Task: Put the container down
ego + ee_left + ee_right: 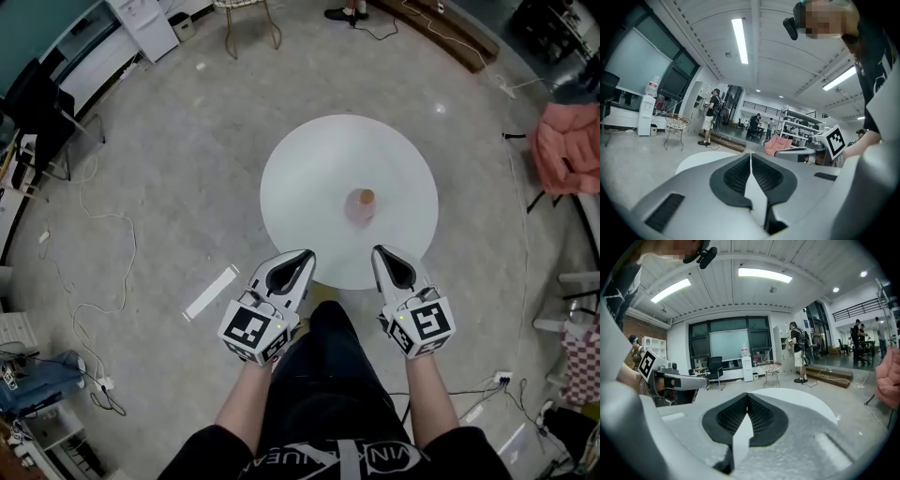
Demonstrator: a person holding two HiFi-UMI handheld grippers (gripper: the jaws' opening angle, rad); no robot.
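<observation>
A small pink container (362, 206) stands upright near the middle of the round white table (309, 178), with neither gripper touching it. My left gripper (308, 253) is held over the table's near edge, left of the container, its jaws shut with nothing between them. My right gripper (377, 249) sits beside it, just short of the container, also shut and empty. In the left gripper view the black pads (761, 174) meet in one line; the right gripper's pads (759, 416) meet too. The container shows in neither gripper view.
A wire-frame stool (246, 17) stands beyond the table. Cables (94, 225) trail over the floor at left, a white strip (210, 292) lies near the table's foot. A pink padded chair (565, 150) is at right. People stand far off (710, 117).
</observation>
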